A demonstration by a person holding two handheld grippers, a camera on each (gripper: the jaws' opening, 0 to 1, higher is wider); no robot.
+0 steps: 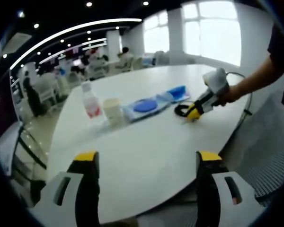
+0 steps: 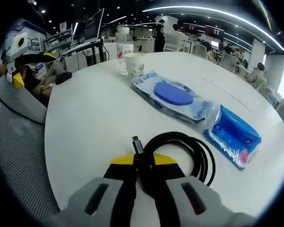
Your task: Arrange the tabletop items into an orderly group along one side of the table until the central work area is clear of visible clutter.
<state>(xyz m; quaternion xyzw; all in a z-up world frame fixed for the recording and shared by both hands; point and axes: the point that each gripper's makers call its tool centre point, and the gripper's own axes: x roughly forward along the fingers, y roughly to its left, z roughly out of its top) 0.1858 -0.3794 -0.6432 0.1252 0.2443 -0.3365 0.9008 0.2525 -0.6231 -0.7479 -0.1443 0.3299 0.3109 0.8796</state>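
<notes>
Round white tabletop [image 1: 146, 156] spread wide in the left gripper view, bare in its near half; items lined along the far side.

Flat pale-blue wet-wipe pack with a round blue lid [image 2: 173, 94] lying near the middle of the row, seen also in the left gripper view [image 1: 144, 106]; smaller bright-blue soft tissue pack [image 2: 234, 135] just beside its end, nearer the tabletop edge, apart from the cable.

Coiled black cable [image 2: 180, 151] resting on the tabletop close to the blue tissue pack, its plug end pointing up past the yellow tips; pinched at the near side of the loop by the right hand-held gripper [image 2: 143, 163], jaws pressed together on it; same right hand-held gripper visible across the tabletop in the left gripper view [image 1: 196, 109], held by a person's hand [image 1: 227, 96].

Clear plastic bottle with a red label [image 1: 91, 101] standing upright at the far end of the row; white paper cup [image 1: 113, 111] upright just beside it, between bottle and wipe pack.

Left hand-held gripper [image 1: 146, 163] hanging above the near tabletop edge, jaws spread wide, nothing between them.
</notes>
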